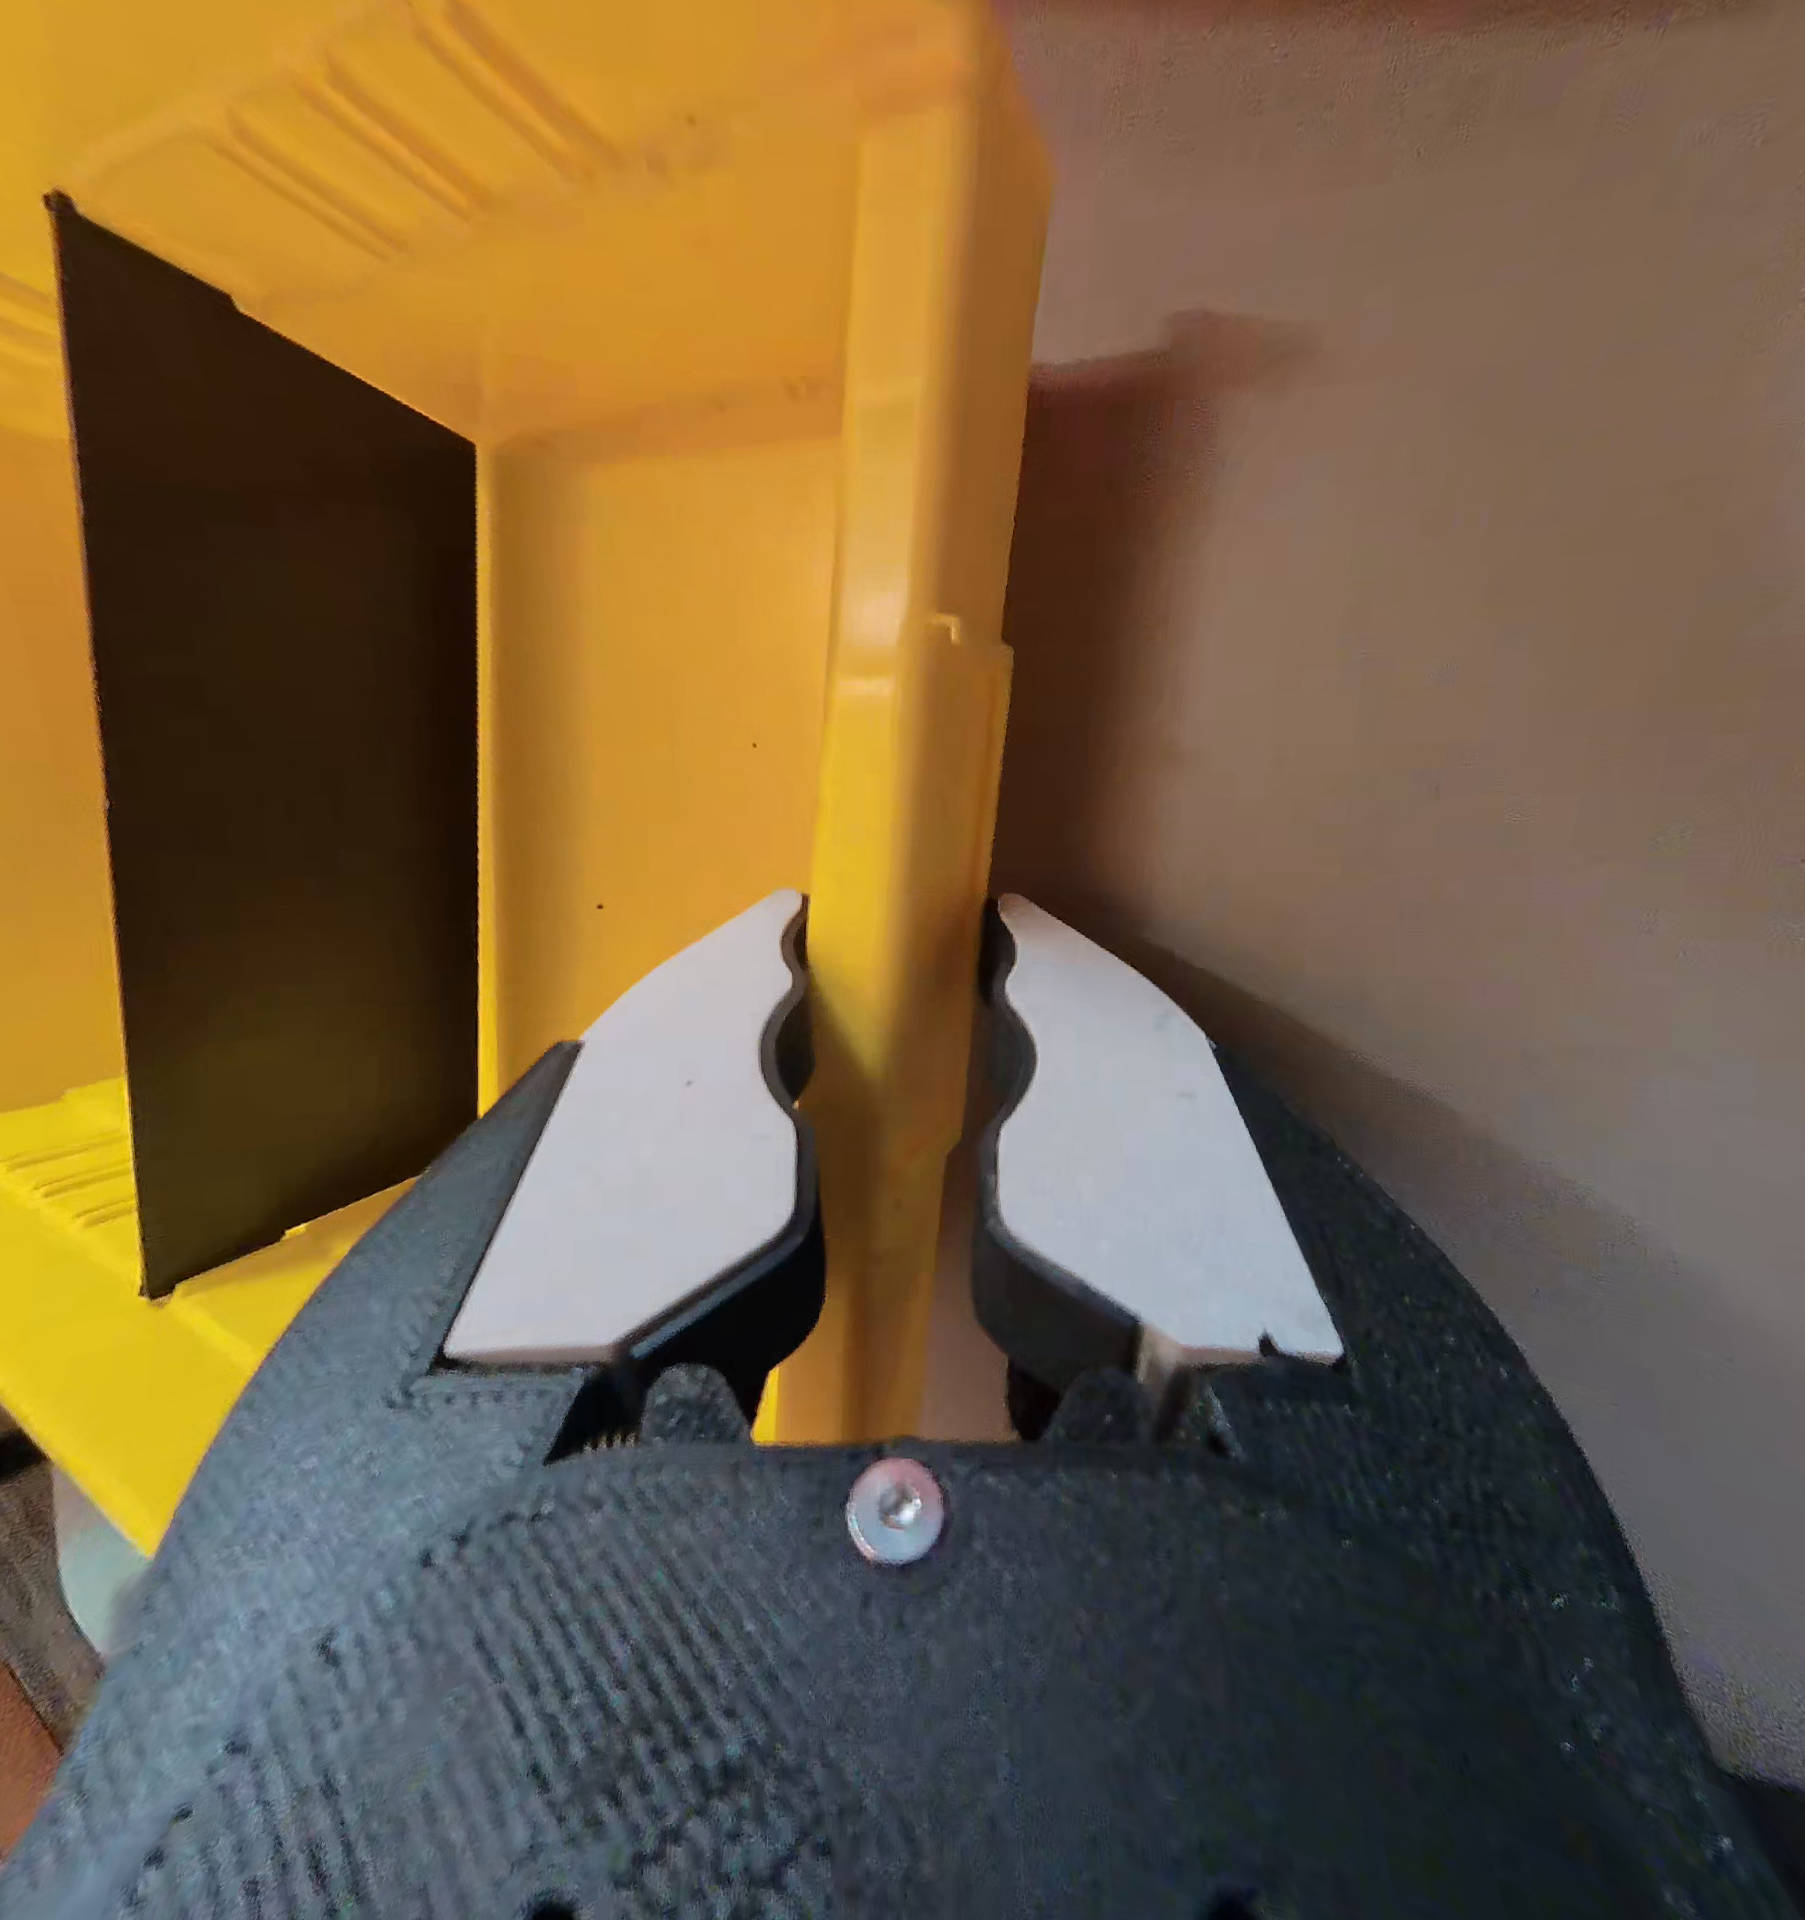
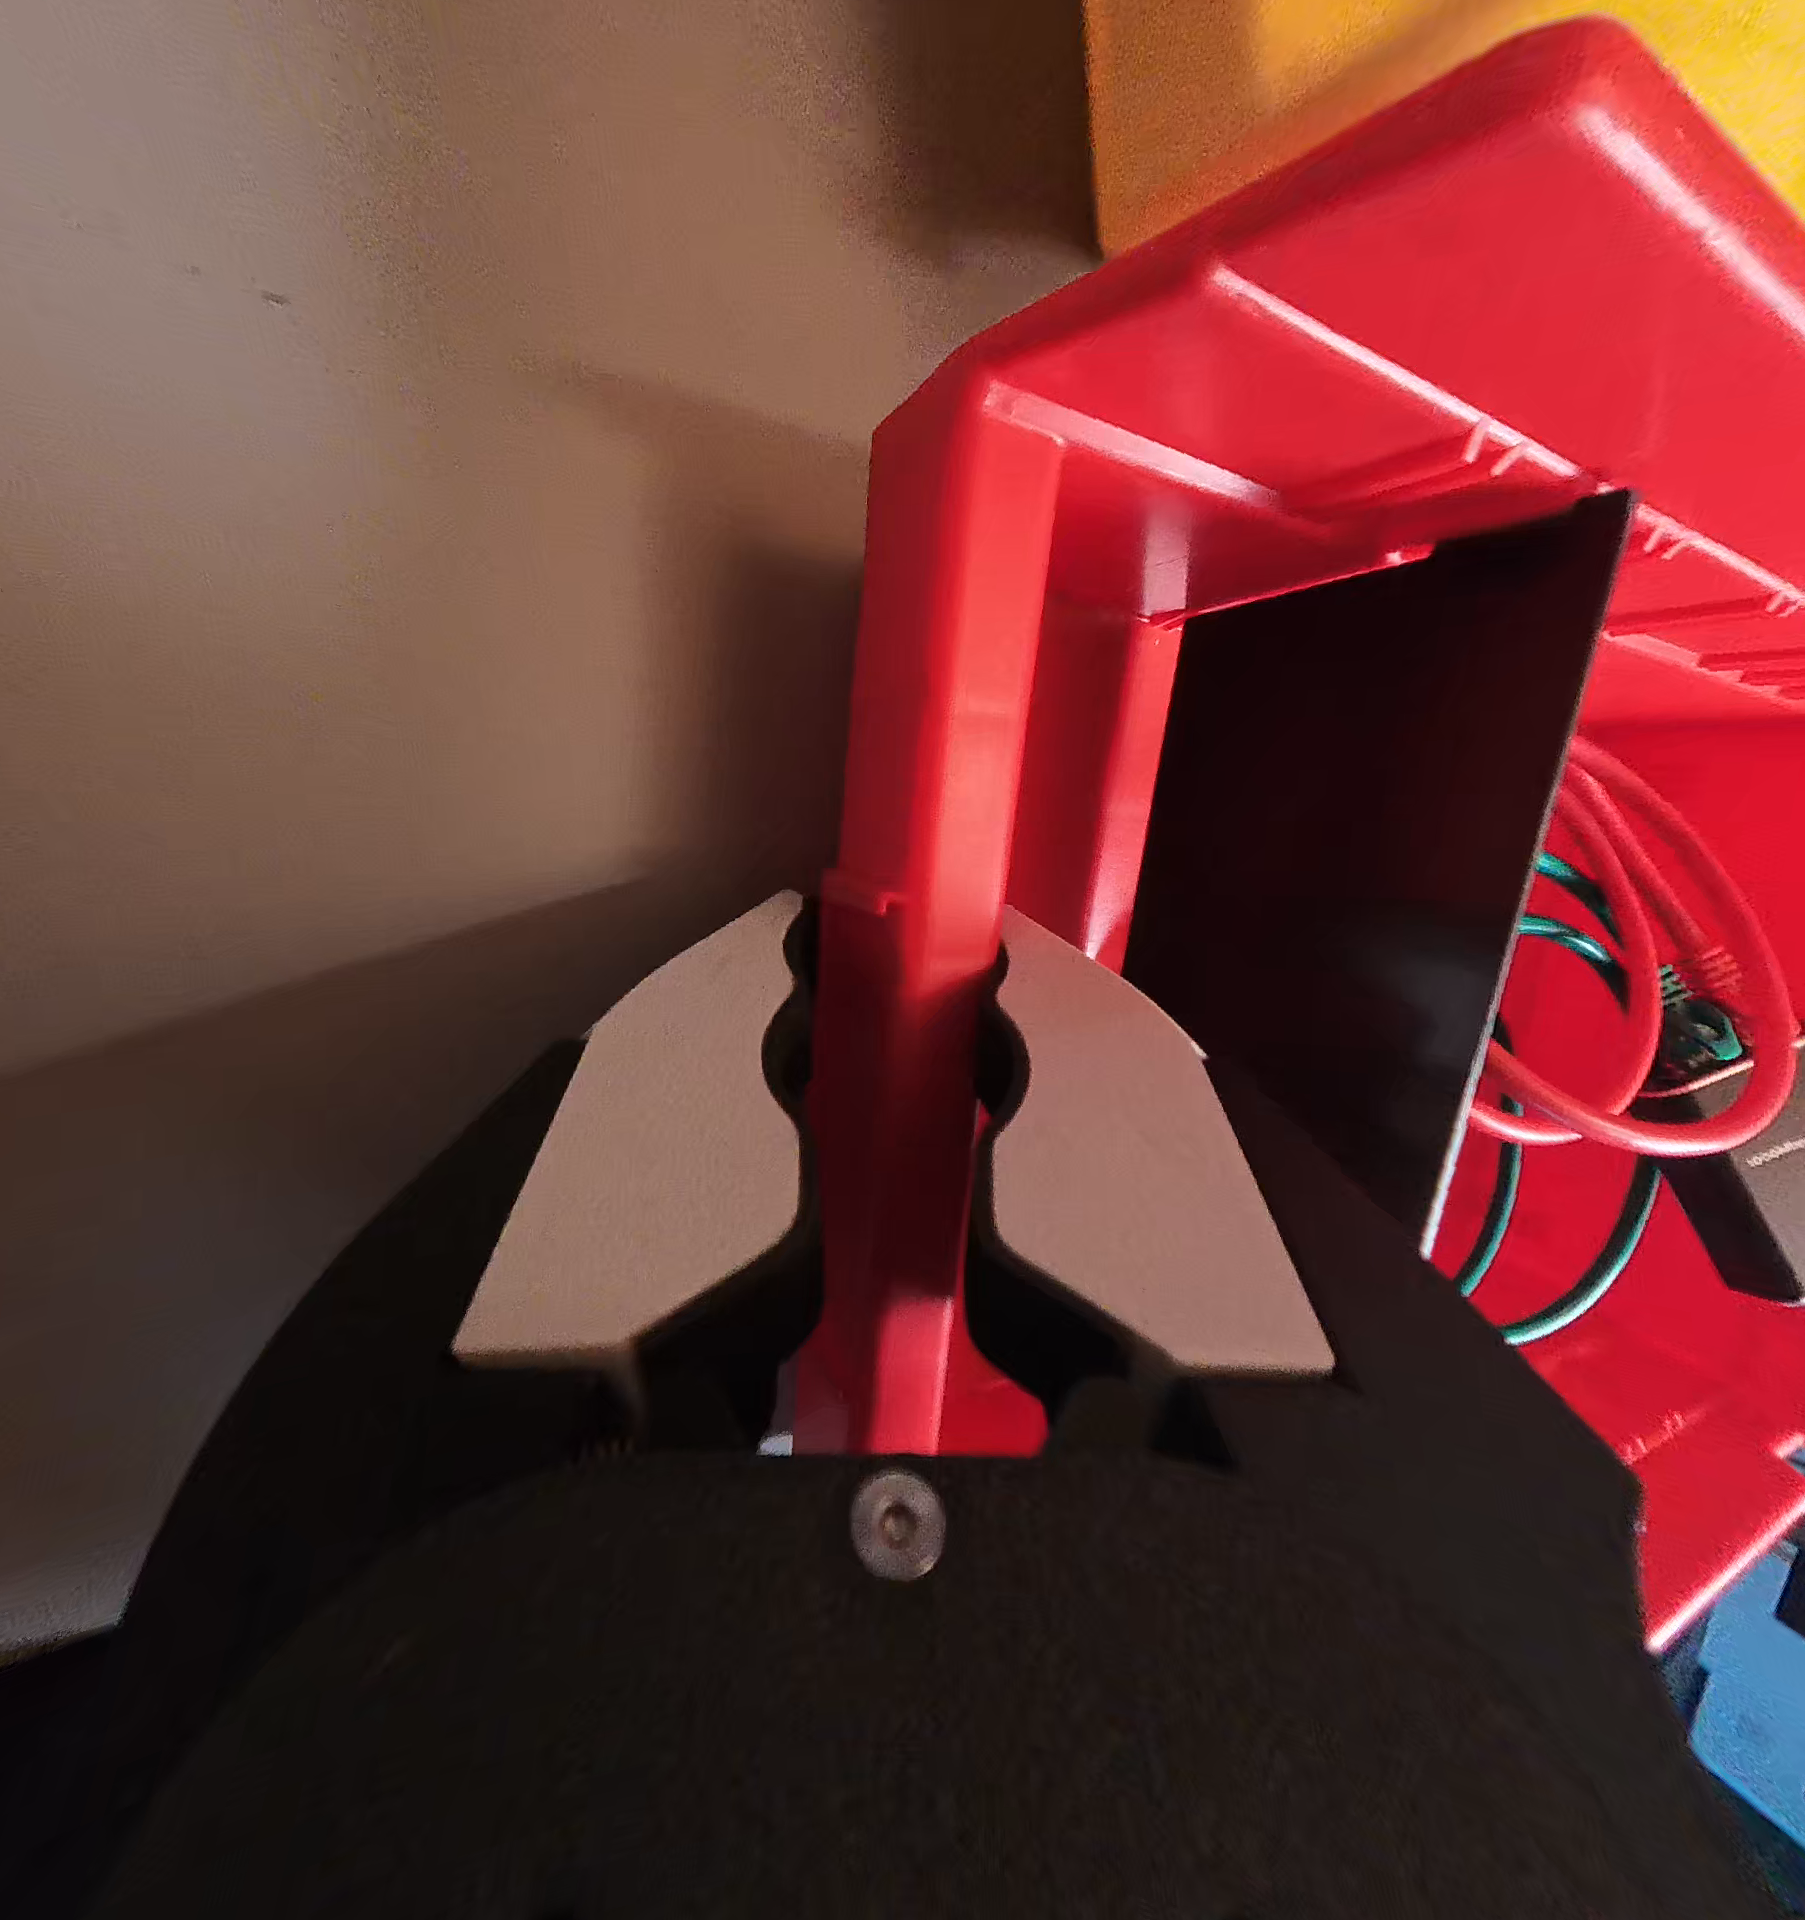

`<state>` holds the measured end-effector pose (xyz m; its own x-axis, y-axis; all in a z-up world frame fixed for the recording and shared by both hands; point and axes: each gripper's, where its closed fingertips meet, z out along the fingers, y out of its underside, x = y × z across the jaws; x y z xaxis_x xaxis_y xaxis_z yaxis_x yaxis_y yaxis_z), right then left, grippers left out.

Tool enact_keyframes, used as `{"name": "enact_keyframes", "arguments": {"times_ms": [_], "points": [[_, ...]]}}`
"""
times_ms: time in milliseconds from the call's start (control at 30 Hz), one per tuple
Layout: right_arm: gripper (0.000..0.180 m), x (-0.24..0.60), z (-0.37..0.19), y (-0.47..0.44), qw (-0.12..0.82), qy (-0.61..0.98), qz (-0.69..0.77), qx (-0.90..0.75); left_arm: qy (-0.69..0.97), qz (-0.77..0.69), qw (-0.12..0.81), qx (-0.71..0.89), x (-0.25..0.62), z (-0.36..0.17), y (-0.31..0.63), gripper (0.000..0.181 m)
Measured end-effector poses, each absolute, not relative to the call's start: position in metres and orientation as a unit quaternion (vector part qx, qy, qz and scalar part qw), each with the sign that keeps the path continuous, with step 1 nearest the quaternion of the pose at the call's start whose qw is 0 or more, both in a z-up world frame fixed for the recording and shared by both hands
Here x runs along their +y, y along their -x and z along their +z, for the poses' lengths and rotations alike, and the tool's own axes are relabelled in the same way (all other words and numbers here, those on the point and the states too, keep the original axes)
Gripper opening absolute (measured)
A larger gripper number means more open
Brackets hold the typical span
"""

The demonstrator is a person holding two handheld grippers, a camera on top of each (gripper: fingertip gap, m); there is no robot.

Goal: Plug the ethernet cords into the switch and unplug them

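- Now left gripper (image 1: pixel 898 914) clamps yellow bin (image 1: pixel 908 727) wall; black divider (image 1: pixel 274 748) stands inside.
- Right gripper (image 2: pixel 900 914) clamps red bin (image 2: pixel 939 727) wall.
- Switch (image 2: pixel 1802 1164), red cord (image 2: pixel 1646 935), green cord (image 2: pixel 1563 1278) sit inside, partly behind black panel (image 2: pixel 1365 831).
- Beige wall (image 2: pixel 358 520) beside.

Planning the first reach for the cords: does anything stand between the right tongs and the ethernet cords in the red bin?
Yes. The right tongs are shut on the red bin's wall, and a black divider panel stands inside the bin between that wall and the red and green cords beside the switch.
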<state>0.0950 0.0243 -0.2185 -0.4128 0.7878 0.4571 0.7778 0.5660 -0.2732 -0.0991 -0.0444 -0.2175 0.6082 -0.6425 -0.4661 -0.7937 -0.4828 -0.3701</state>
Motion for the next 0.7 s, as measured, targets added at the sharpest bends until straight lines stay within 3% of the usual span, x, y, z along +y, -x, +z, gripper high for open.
{"name": "enact_keyframes", "arguments": {"times_ms": [233, 300, 400, 500, 600, 700], "points": [[0.029, -0.016, -0.214, -0.11, 0.293, 0.452, 0.013, -0.842, 0.822, 0.131, 0.344, 0.435, -0.008, -0.213, 0.09, 0.036], [0.039, -0.03, -0.194, -0.114, 0.335, 0.47, 0.048, -0.815, 0.833, 0.11, 0.38, 0.386, -0.01, -0.203, 0.09, 0.045], [0.043, -0.042, -0.137, -0.128, 0.411, 0.544, 0.2, -0.703, 0.827, 0.006, 0.479, 0.293, -0.031, -0.163, 0.059, 0.041], [0.048, 0.015, -0.1, -0.176, 0.536, 0.628, 0.199, -0.528, 0.821, -0.138, 0.521, 0.189, -0.054, -0.141, 0.015, 0.042], [0.063, 0.059, -0.118, -0.223, 0.562, 0.7, 0.17, -0.408, 0.805, -0.219, 0.541, 0.109, -0.057, -0.138, -0.024, 0.047], [0.062, 0.07, -0.148, -0.221, 0.528, 0.736, 0.198, -0.376, 0.801, -0.22, 0.552, 0.065, -0.043, -0.147, -0.052, 0.053]]}}
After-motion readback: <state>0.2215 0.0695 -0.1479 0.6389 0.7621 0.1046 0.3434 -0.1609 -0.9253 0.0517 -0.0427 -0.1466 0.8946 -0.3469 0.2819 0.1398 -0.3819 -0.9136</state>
